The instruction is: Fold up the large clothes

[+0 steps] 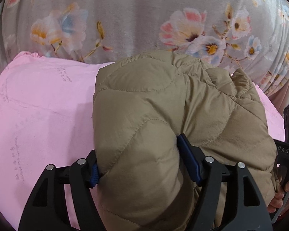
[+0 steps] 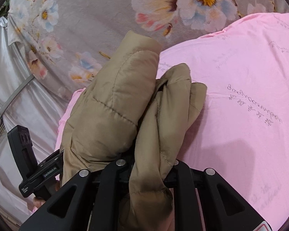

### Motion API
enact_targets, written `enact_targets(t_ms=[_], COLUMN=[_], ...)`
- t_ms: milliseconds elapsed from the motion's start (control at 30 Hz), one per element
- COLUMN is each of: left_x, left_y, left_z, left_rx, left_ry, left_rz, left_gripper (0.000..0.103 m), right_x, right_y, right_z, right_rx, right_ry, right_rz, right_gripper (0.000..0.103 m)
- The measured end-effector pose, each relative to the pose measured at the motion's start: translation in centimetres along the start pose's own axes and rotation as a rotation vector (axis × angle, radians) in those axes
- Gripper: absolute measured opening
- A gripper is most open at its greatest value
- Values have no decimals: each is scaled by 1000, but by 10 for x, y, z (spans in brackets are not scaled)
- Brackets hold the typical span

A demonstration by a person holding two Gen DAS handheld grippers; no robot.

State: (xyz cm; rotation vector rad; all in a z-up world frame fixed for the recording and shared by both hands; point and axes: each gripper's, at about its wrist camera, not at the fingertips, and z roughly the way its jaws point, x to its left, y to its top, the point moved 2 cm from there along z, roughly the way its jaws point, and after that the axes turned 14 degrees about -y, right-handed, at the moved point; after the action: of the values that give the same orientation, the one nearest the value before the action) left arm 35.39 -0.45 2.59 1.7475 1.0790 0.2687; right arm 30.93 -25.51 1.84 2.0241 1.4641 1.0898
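Left wrist view, pink sheet: fills left half of frame, wrinkled, faint printed script.
Floral blanket: grey, across top of frame.
Quilted jacket: tan, bunched at centre and lower centre, lying on pink sheet.
Left gripper: bottom centre, jaws spread wide around a thick fold of jacket, blue pads pressed into it, grasping.
Hand: lower right edge, on a black handle.
Right wrist view, silver fabric: left edge.
Jacket here: centre, two puffy folds reaching toward top.
Right gripper: bottom centre, nearly closed, clenched on a thin jacket fold.
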Motion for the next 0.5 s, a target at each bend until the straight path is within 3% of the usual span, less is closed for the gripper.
enact_targets(t_ms=[133,267,433,500], left_x=[13,5,-3,-2], left_y=[0,1,2,4], left_z=[2,-2,-21,-32], left_rx=[-11,-4,18,22], left_ry=[2,70,176,212], left_rz=[-47,0,26,2], left_gripper=[76,82,88,88], right_x=[-10,-19,-25,-28], right_y=[-3,-9,-18,-18], right_z=[14,8,-29,-52], right_rx=[18,27,-16,-55], right_ry=[-22,-30,-111,-142], right_rz=[25,56,3,-3], right_gripper=[20,28,44,44])
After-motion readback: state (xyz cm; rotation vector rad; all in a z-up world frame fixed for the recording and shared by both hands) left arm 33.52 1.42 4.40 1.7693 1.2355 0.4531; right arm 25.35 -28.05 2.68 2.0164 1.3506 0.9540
